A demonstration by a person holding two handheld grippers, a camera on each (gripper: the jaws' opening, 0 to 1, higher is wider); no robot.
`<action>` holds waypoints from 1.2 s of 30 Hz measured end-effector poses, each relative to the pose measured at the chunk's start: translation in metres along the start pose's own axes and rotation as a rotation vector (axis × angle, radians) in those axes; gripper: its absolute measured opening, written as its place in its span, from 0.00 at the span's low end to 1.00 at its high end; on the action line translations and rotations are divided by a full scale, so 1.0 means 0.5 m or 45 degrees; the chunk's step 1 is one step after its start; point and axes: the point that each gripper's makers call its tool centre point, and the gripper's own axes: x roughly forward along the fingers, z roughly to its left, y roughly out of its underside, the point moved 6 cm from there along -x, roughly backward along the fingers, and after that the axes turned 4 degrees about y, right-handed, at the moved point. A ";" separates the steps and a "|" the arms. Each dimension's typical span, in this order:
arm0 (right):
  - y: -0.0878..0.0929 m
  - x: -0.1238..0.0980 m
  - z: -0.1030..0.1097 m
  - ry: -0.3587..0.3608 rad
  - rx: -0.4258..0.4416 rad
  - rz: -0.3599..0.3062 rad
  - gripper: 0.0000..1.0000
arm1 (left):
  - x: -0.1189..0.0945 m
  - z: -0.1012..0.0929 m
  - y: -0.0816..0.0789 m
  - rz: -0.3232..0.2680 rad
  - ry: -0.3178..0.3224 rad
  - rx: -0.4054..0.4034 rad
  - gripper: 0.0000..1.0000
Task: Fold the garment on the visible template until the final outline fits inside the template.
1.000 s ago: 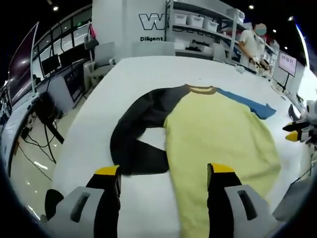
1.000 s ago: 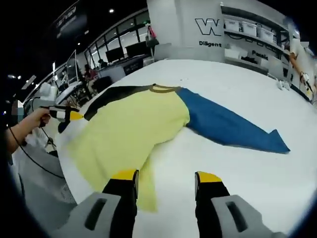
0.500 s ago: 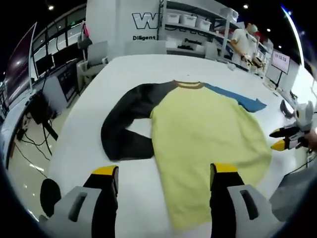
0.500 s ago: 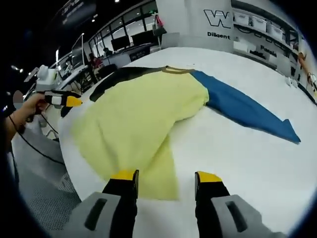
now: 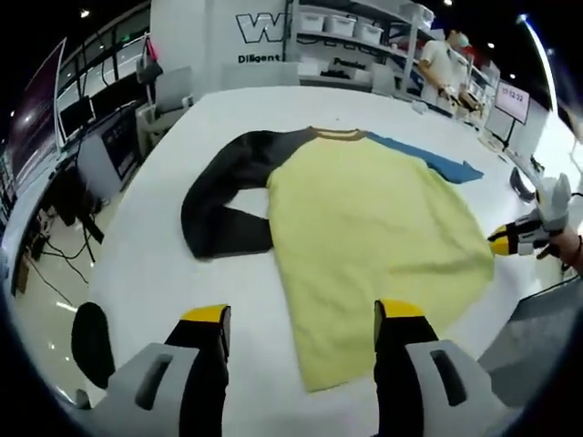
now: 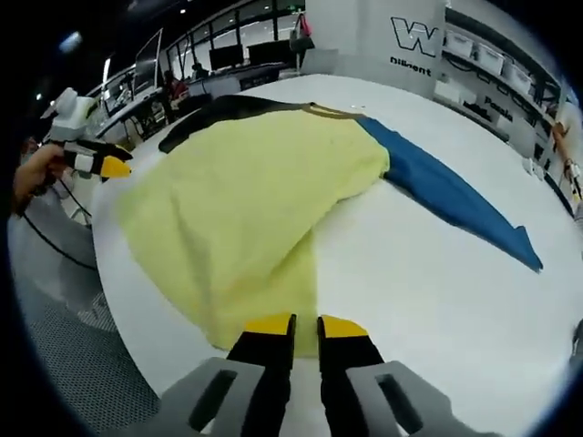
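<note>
A shirt (image 5: 364, 228) lies flat on a big white table (image 5: 164, 264). Its body is yellow. In the left gripper view, the black sleeve (image 5: 223, 196) lies on the left, bent back toward the yellow part. The blue sleeve (image 5: 428, 162) sticks out on the far right. The left gripper (image 5: 301, 314) is low at the near edge of the table, and its jaws are wide open with nothing in them. The yellow hem lies between them. The right gripper (image 5: 515, 238) comes in from the right, near the shirt's edge.

In the right gripper view, the right gripper (image 6: 296, 325) has its jaws almost closed, right at the yellow hem. I cannot tell if they pinch the cloth.
</note>
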 end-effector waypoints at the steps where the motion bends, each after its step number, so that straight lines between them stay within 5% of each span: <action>1: 0.000 -0.002 -0.001 -0.002 -0.004 0.006 0.00 | -0.001 -0.001 0.004 0.007 0.006 0.001 0.61; 13: 0.015 -0.065 -0.004 0.053 0.133 0.070 0.00 | -0.003 -0.004 0.052 0.129 -0.029 0.022 0.36; 17: 0.022 -0.083 0.000 0.104 0.354 0.049 0.00 | 0.001 -0.010 0.063 0.162 -0.033 0.036 0.33; 24: 0.053 -0.054 0.011 0.096 0.238 0.134 0.00 | 0.003 -0.014 0.071 0.181 -0.027 0.036 0.30; 36: 0.060 -0.050 0.011 0.103 0.272 0.161 0.00 | 0.002 -0.006 0.086 0.209 -0.055 0.012 0.19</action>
